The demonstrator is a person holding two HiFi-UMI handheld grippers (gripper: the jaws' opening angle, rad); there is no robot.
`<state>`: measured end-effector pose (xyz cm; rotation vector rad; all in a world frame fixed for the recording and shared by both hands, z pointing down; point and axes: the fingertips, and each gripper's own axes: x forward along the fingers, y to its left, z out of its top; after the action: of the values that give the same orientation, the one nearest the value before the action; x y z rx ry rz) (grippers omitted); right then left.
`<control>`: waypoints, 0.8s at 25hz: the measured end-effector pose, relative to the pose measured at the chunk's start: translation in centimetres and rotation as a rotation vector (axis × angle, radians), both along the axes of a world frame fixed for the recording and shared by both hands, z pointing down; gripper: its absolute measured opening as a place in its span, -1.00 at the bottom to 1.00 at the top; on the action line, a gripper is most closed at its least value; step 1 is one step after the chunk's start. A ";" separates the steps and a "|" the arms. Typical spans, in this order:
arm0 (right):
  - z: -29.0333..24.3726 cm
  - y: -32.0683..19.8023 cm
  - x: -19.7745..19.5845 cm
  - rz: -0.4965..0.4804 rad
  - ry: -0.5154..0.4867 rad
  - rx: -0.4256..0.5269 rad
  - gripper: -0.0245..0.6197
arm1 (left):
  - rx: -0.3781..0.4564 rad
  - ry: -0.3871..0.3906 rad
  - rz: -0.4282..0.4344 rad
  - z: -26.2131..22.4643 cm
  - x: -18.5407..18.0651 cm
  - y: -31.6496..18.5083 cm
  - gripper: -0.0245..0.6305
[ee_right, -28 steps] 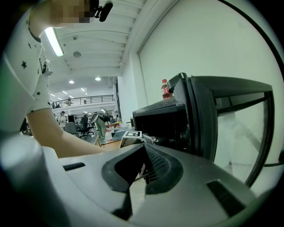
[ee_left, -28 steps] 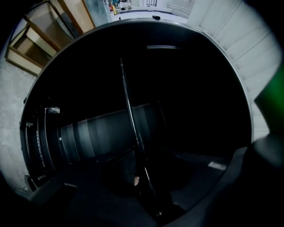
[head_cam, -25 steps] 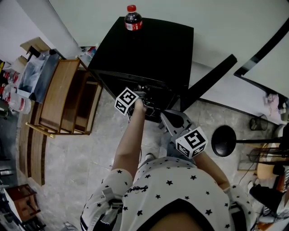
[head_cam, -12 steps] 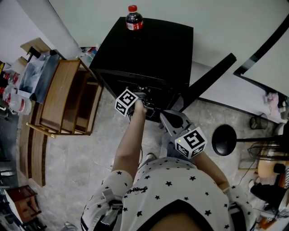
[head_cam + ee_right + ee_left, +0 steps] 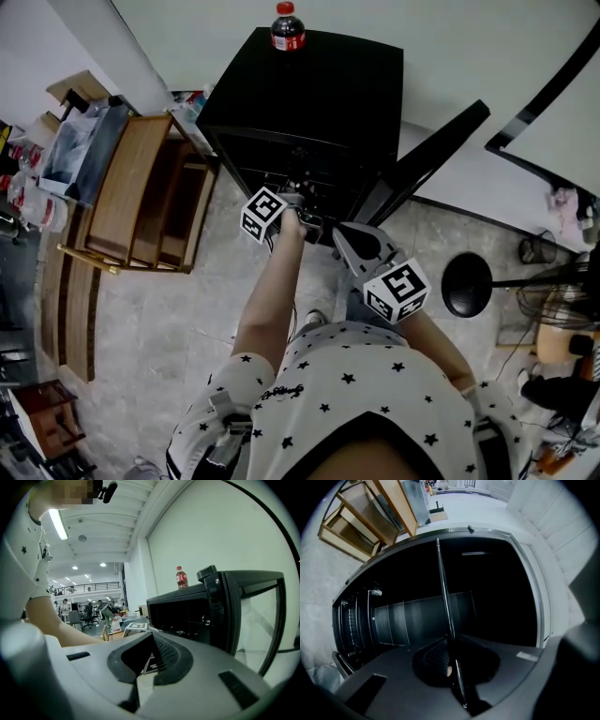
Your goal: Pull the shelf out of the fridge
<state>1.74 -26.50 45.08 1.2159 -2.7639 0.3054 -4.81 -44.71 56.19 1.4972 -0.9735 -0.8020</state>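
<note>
A small black fridge (image 5: 319, 94) stands open, its door (image 5: 427, 159) swung out to the right. My left gripper (image 5: 298, 208) reaches level into the opening. In the left gripper view a thin dark bar, the shelf's front edge (image 5: 443, 588), runs straight down between the jaws of the left gripper (image 5: 451, 660). These jaws have just been closing and now pinch the bar. My right gripper (image 5: 345, 236) hovers in front of the fridge, beside the door (image 5: 253, 616), shut with nothing in it. The rest of the shelf is lost in the dark interior.
A cola bottle (image 5: 288, 28) stands on top of the fridge. A wooden rack (image 5: 141, 197) sits close to the fridge's left side, with clutter behind it. A black round stand base (image 5: 466, 286) rests on the floor to the right. Tiled floor lies in front.
The left gripper has drawn back a little from the fridge opening, still at the shelf's front edge. The right gripper has shifted slightly with it.
</note>
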 end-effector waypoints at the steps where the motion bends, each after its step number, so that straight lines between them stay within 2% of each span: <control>1: -0.1 0.3 -0.2 -0.001 0.000 0.002 -0.94 | 0.000 0.003 0.000 0.0 -0.1 0.5 -0.82; 20: -1.1 5.4 -1.6 0.018 -0.021 0.018 -0.94 | -0.008 0.051 -0.013 -0.4 -2.4 7.8 -0.84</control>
<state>0.10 -21.06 43.95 1.2498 -2.7806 0.2978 -7.23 -36.88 55.78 1.4583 -0.9477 -0.8410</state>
